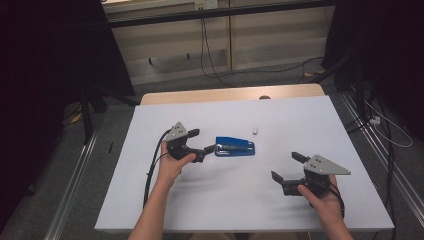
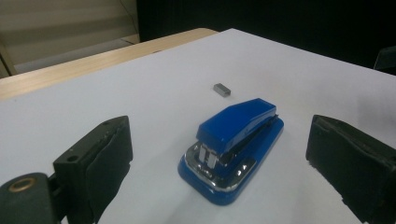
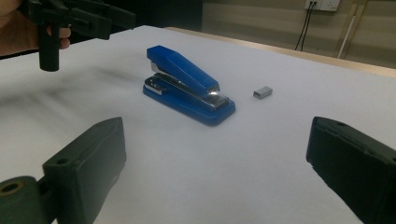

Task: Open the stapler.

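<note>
A blue stapler [image 1: 235, 147] [image 2: 233, 149] [image 3: 187, 84] lies on the white table [image 1: 300, 120], its top arm slightly raised. A small grey block of staples [image 1: 255, 131] [image 2: 222, 89] [image 3: 262, 92] rests just beyond it. My left gripper [image 1: 201, 141] [image 2: 219, 163] is open right beside the stapler's left end, one jaw on each side of that end, nothing grasped. My right gripper [image 1: 286, 167] [image 3: 219, 172] is open at the near right of the table, well apart from the stapler. The left gripper [image 3: 79, 18] also appears far off in the right gripper view.
The table's wooden far edge [image 1: 225, 94] borders a grey floor with trailing cables [image 1: 210, 60]. Dark curtains hang at both sides. White tabletop stretches around the stapler and in front of both grippers.
</note>
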A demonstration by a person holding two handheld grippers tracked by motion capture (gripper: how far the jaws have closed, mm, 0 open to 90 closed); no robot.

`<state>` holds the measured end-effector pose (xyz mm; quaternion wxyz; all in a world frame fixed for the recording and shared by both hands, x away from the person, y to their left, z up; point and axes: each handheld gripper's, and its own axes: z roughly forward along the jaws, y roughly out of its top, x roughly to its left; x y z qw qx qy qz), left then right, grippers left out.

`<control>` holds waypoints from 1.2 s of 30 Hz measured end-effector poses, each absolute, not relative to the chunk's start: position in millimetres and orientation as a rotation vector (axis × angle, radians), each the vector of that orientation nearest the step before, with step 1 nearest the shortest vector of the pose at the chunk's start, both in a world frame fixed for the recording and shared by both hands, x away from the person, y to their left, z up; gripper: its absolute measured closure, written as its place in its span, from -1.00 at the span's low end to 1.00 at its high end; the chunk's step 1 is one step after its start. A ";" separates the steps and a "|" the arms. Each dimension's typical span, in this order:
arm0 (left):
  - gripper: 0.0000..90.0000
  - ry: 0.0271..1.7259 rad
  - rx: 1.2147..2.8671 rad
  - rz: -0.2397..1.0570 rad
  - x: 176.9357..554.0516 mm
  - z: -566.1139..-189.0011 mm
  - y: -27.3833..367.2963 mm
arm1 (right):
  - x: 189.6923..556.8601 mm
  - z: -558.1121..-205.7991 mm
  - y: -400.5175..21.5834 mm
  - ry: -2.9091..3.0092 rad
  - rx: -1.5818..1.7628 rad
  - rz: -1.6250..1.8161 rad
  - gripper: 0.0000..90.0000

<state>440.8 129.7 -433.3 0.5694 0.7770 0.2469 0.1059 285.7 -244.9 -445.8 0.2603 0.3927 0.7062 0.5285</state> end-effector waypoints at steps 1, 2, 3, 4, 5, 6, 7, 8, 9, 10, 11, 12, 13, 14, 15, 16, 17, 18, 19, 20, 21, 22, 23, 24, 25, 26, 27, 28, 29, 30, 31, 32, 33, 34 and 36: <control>-0.87 0.588 1.826 0.219 445.8 -434.5 126.2 | 287.7 -445.8 -244.1 1.916 1.066 1.427 -0.90; -0.87 0.588 1.826 0.219 445.8 -434.5 126.2 | 287.7 -445.8 -244.1 1.916 1.066 1.427 -0.90; -0.87 0.593 1.833 0.210 448.7 -436.3 123.0 | 288.6 -445.7 -243.7 1.915 1.069 1.431 -0.90; -0.87 0.590 1.847 0.203 450.7 -437.7 120.3 | 290.6 -445.6 -243.2 1.918 1.069 1.434 -0.90; -0.86 0.582 1.878 0.214 453.6 -441.0 115.5 | 293.9 -445.0 -241.6 1.930 1.065 1.428 -0.89; -0.83 0.582 1.878 0.214 453.6 -441.0 115.5 | 293.9 -445.0 -241.6 1.930 1.065 1.428 -0.89; -0.77 0.571 1.908 0.246 456.4 -445.0 111.5 | 297.6 -444.0 -239.8 1.939 1.062 1.427 -0.89; -0.76 0.569 1.908 0.235 458.2 -447.5 109.7 | 299.1 -443.4 -239.2 1.941 1.060 1.426 -0.89; -0.74 0.569 1.908 0.235 458.2 -447.5 109.7 | 299.1 -443.4 -239.2 1.941 1.060 1.426 -0.89; -0.65 0.567 1.921 0.223 459.9 -449.6 108.3 | 302.8 -440.9 -237.3 1.947 1.051 1.429 -0.89; -0.65 0.564 1.931 0.228 460.9 -451.0 107.2 | 302.8 -440.9 -237.3 1.947 1.051 1.429 -0.89; -0.60 0.567 1.950 0.230 462.4 -453.2 105.1 | 304.2 -440.0 -237.0 1.946 1.045 1.427 -0.89; -0.59 0.560 1.959 0.206 463.8 -456.1 102.0 | 307.4 -437.8 -236.1 1.946 1.039 1.429 -0.89; -0.57 0.560 1.959 0.206 463.8 -456.1 102.0 | 308.4 -437.4 -235.8 1.946 1.041 1.429 -0.89; -0.55 0.551 1.970 0.200 463.8 -457.2 100.2 | 309.5 -436.9 -235.7 1.948 1.040 1.426 -0.89; -0.55 0.545 1.977 0.197 463.7 -458.5 97.8 | 309.5 -436.9 -235.7 1.948 1.040 1.426 -0.89; -0.51 0.539 1.986 0.192 463.3 -459.5 94.8 | 310.4 -436.6 -235.4 1.949 1.042 1.425 -0.89; -0.45 0.531 1.992 0.198 463.3 -459.6 93.6 | 311.8 -436.6 -235.1 1.950 1.043 1.425 -0.89; -0.34 0.533 1.993 0.203 463.3 -459.7 92.5 | 313.5 -437.1 -234.3 1.952 1.046 1.420 -0.89; -0.26 0.540 1.988 0.197 463.4 -459.9 91.7 | 314.5 -437.5 -233.5 1.952 1.052 1.420 -0.89; -0.26 0.536 1.987 0.187 463.6 -459.8 91.3 | 314.5 -437.5 -233.5 1.952 1.052 1.420 -0.89; -0.19 0.527 1.993 0.194 463.9 -459.5 91.2 | 315.5 -438.0 -232.4 1.953 1.053 1.419 -0.89; -0.07 0.524 2.005 0.197 463.9 -459.1 91.8 | 317.4 -438.6 -228.7 1.959 1.052 1.415 -0.88; -0.06 0.524 2.005 0.197 463.9 -459.1 91.8 | 317.4 -438.6 -228.7 1.959 1.052 1.415 -0.88; 0.00 0.516 2.010 0.176 464.4 -459.9 92.7 | 319.5 -439.2 -224.5 1.965 1.044 1.415 -0.88; 0.06 0.518 2.011 0.164 463.8 -460.7 92.5 | 320.4 -439.6 -222.7 1.966 1.042 1.415 -0.88; 0.09 0.518 2.011 0.164 463.8 -460.7 92.5 | 321.7 -440.1 -220.3 1.968 1.044 1.414 -0.88; 0.09 0.513 2.020 0.164 464.2 -461.2 93.0 | 321.7 -440.1 -220.3 1.968 1.044 1.414 -0.88; 0.15 0.513 2.023 0.153 464.6 -461.7 93.5 | 324.6 -441.5 -214.4 1.977 1.048 1.414 -0.88; 0.15 0.506 2.023 0.148 464.5 -461.8 93.6 | 324.6 -441.5 -214.4 1.977 1.048 1.414 -0.88; 0.17 0.509 2.028 0.144 464.9 -461.9 93.9 | 325.8 -441.9 -212.5 1.981 1.043 1.413 -0.88; 0.17 0.513 2.027 0.140 465.1 -462.1 94.1 | 327.2 -442.4 -209.2 1.990 1.040 1.411 -0.88; 0.18 0.507 2.028 0.141 465.3 -462.1 94.2 | 329.4 -443.1 -205.0 1.999 1.032 1.414 -0.88; 0.18 0.506 2.028 0.139 465.5 -462.1 94.7 | 329.4 -443.1 -205.0 1.999 1.032 1.414 -0.88; 0.20 0.503 2.027 0.129 466.1 -461.0 95.4 | 334.2 -443.7 -199.1 2.012 1.031 1.411 -0.88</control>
